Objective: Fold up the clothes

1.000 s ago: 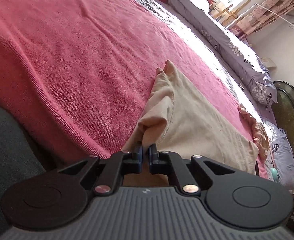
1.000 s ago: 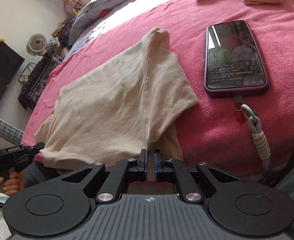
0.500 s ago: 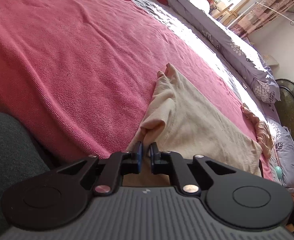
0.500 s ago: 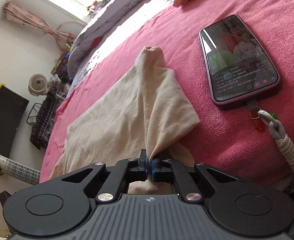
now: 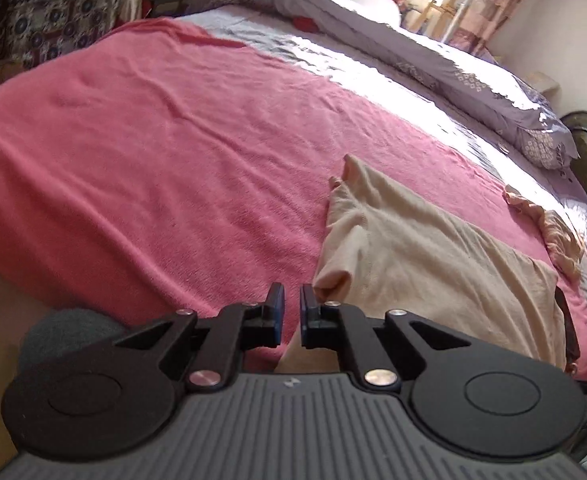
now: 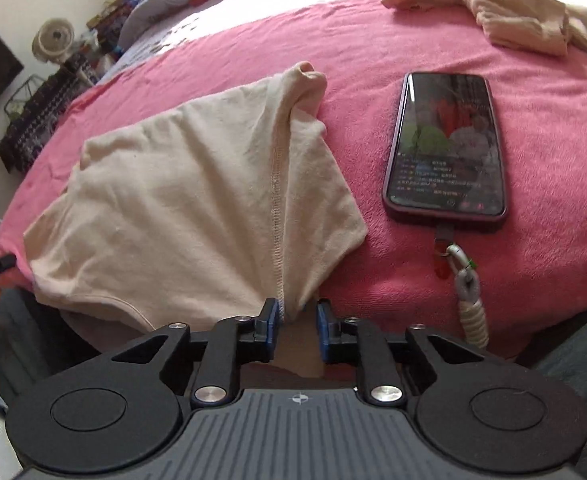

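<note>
where the cream garment (image 6: 197, 200) lies on the pink blanket (image 6: 413, 288): seam running away from right gripper (image 6: 298, 320), opening, hem between; left gripper (image 5: 288, 314) slightly parted, empty, beside garment's corner.

Left gripper (image 5: 290, 312) low over near edge of pink blanket (image 5: 165, 160); jaws slightly apart, nothing between. Cream garment (image 5: 421, 256) lies flat just right of fingertips, rolled corner near right pad, not gripped. Second crumpled garment (image 5: 549, 232) far right. Grey duvet (image 5: 433, 60) behind.
</note>
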Motion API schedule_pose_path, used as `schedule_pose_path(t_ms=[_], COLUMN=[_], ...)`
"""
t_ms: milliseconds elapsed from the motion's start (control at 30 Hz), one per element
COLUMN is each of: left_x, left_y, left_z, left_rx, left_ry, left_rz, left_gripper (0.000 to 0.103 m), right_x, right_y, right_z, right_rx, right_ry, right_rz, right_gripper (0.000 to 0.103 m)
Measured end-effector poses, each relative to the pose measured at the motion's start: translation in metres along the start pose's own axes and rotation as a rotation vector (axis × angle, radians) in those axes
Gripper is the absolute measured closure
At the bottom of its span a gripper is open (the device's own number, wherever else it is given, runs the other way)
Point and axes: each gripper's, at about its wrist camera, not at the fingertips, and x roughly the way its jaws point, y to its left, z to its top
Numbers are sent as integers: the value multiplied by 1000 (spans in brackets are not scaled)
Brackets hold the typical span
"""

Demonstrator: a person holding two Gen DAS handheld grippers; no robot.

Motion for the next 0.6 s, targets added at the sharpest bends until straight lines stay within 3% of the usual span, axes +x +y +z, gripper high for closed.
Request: schedule_pose_path(t_ms=[100,167,233,367,467,533,600], left_x=[11,24,49,83,69,58,52], left_y=[-51,-87,-115,-106,-69,-66,-65], left_z=[9,12,9,-12,-27,-35,-44], left_rx=[197,321,409,395,298,320,368], left_ry=[-48,-83,-84,13,6,20,26], left_rz=[-53,-75,-18,185,146,171,215], left_gripper=[96,92,83,85,84,83,84], right_x=[-28,-28,-19,5,38,61,85], right_y=[8,21,39,73,98,113,123], right_z=[16,31,48,79,95,100,100], right_rx=[-86,-133,-184,-271,-312,-351,-409], right_ry=[-136,-217,-275,-347,-319,-290,-256], right_rz=[-34,-13,22,106,184,192,145], right_gripper=[72,61,50,50,50,50,50])
